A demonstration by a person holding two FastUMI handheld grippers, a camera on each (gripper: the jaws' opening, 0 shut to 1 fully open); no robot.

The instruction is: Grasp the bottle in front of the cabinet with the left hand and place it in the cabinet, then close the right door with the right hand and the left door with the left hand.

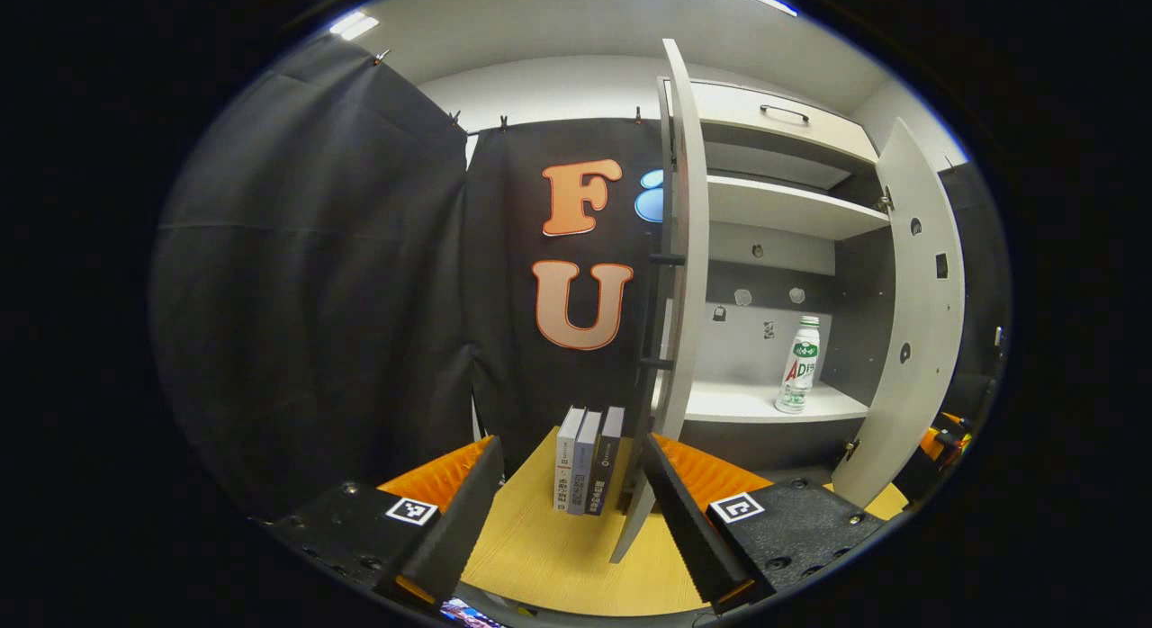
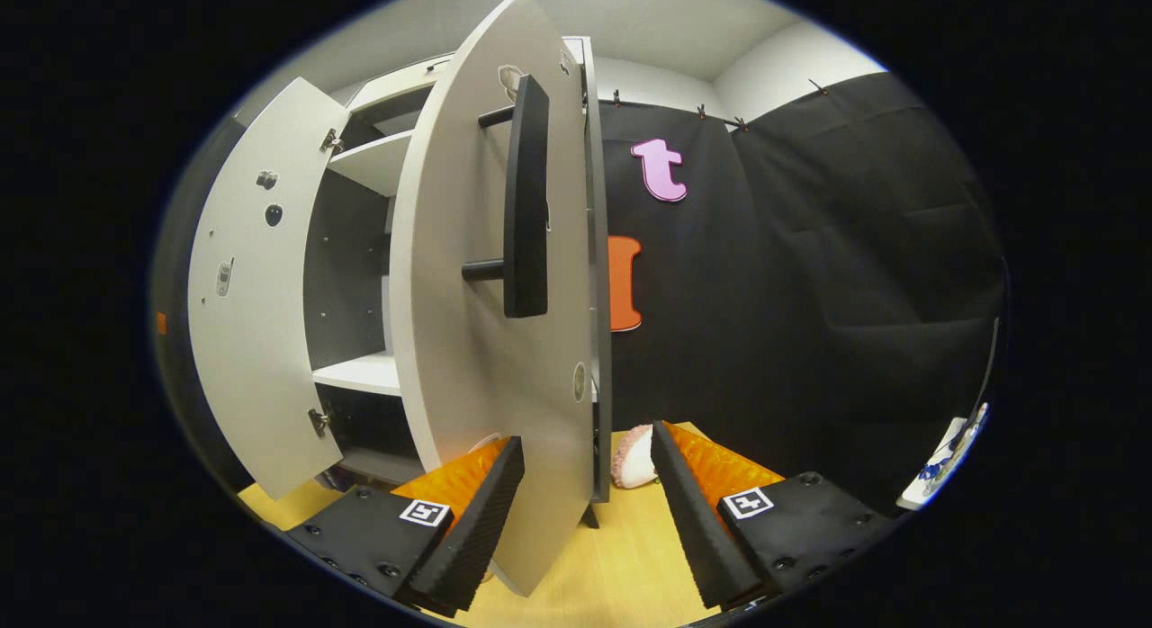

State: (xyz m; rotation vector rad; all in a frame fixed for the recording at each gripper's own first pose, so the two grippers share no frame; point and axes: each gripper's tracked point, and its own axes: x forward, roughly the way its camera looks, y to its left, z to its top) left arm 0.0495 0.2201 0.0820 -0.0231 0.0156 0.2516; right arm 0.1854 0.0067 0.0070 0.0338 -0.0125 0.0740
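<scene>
Bottle (image 1: 798,365) upright on cabinet shelf (image 1: 765,401) at right of frame, both grippers (image 1: 569,511) (image 2: 587,511) spread open and empty, right door (image 2: 490,340) edge between the jaws, liable to snag if swung carelessly.

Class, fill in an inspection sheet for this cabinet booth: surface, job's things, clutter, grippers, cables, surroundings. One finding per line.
Surface: light wooden tabletop, cabinet standing on it.
Job's things: bottle upright on the cabinet's lower shelf; left door and right door both open.
Clutter: three books standing beside the left door; a pink and white soft item on the table past the right door.
Grippers: left gripper open, holding nothing; right gripper open, the right door's edge between its fingers, untouched.
Cables: nothing seen.
Surroundings: black cloth wall, white ceiling.
</scene>
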